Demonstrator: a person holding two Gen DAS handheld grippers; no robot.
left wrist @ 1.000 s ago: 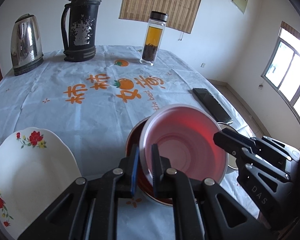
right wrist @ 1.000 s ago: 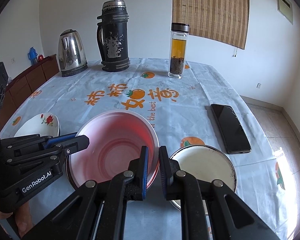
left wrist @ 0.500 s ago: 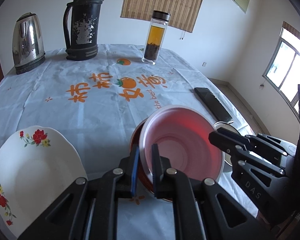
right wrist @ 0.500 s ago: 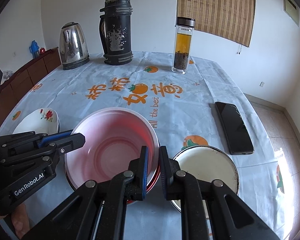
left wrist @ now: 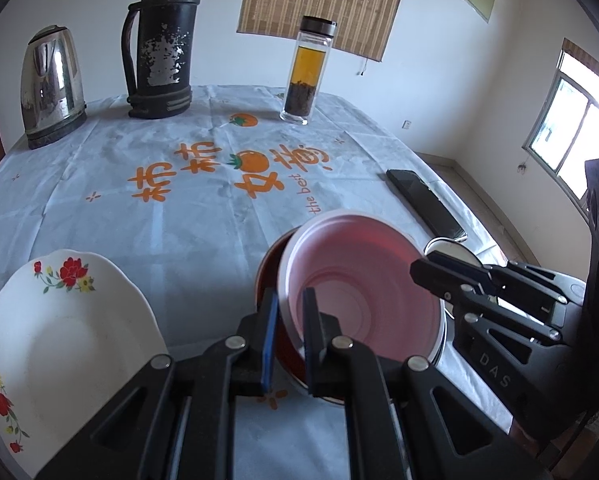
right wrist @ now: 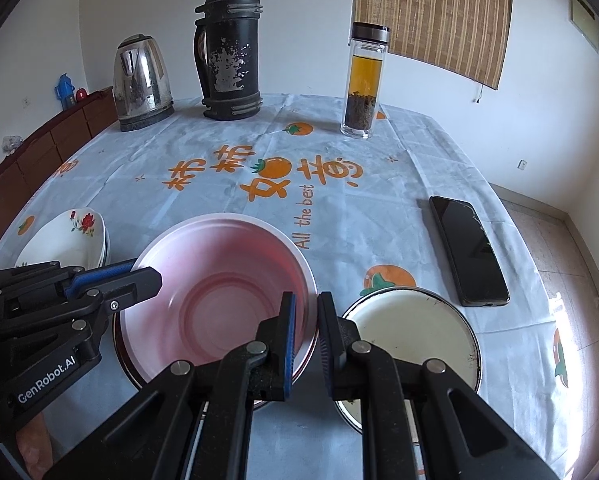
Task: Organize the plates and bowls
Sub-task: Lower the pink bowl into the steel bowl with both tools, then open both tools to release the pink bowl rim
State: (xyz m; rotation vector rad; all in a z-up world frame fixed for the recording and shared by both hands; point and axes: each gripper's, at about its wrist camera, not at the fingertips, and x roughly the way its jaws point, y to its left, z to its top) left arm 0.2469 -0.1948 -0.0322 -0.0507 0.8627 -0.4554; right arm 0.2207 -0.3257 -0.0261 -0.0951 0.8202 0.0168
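Bowl (left wrist: 363,280): thin, light, probably flexible plastic; take it by the rim. Left claw (left wrist: 287,336) and right claw (right wrist: 305,332) each clamp opposite rims.

left gripper (left wrist: 288,334): pointing down at an angle, jaws pinched onto the near rim of the pink bowl (left wrist: 363,292)
right gripper (right wrist: 304,338): same downward tilt, clamped on the opposite rim, so both are gripping it together
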